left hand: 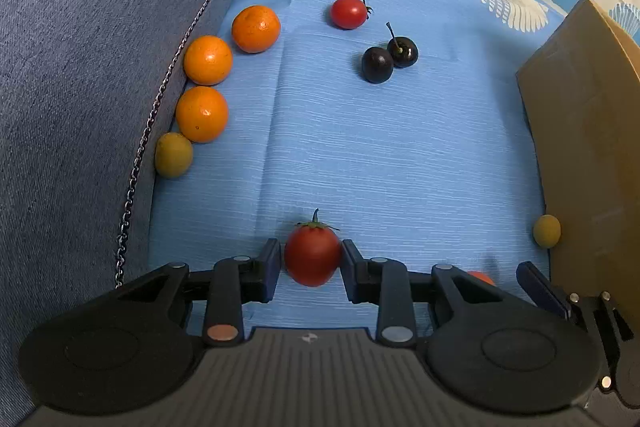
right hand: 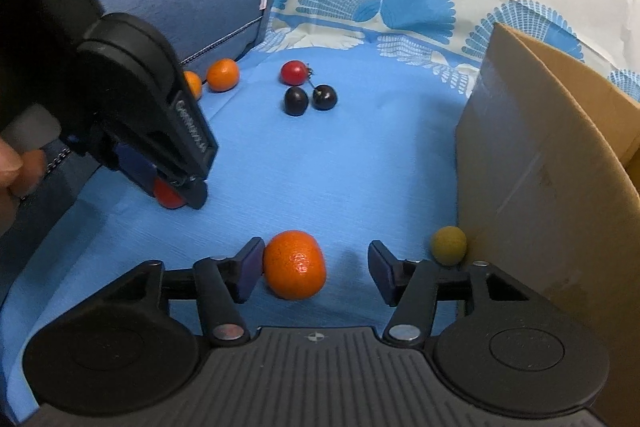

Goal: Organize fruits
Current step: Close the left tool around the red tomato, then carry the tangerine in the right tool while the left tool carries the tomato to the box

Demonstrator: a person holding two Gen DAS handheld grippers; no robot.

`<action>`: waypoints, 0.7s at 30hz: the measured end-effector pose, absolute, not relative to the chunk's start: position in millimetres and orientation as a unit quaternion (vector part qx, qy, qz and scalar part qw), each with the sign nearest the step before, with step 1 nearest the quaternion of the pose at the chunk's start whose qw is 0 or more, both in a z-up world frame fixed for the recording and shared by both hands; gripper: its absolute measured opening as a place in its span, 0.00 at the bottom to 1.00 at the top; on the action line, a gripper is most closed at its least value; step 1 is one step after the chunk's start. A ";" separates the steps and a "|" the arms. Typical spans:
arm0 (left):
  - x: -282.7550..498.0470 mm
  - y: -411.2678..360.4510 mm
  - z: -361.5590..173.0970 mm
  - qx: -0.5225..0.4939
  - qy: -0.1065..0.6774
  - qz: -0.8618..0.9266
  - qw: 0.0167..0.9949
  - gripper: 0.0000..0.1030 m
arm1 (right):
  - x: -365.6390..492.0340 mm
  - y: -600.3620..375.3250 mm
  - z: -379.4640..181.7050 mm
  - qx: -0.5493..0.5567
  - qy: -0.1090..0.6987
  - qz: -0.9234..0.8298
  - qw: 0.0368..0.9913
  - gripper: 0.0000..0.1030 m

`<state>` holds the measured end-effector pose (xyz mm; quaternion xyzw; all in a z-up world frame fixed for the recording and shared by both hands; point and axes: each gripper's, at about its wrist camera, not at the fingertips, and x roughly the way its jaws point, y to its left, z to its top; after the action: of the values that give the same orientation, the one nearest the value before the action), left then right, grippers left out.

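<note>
My left tongs (left hand: pixel 312 261) clench a tomato (left hand: pixel 313 255) on the blue cloth (left hand: pixel 400 155). My right tongs (right hand: pixel 316 267) stand released around an orange (right hand: pixel 295 265), near the cardboard box (right hand: pixel 532 187) at the cloth's right edge.

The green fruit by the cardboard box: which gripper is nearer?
Right. The right gripper sits just beside the green fruit; the left gripper is farther across the cloth.
</note>
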<state>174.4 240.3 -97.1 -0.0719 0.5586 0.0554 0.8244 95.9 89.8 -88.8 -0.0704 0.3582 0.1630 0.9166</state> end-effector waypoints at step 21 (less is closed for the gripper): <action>145.9 234.4 -44.5 -0.065 0.444 0.093 0.889 0.31 | 56.0 72.7 -42.7 -0.073 0.250 0.196 0.945 0.32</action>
<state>145.9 234.4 -44.5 -0.0653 0.4440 0.0932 0.8888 56.0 72.7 -42.7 -0.0729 0.2501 0.1960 0.9454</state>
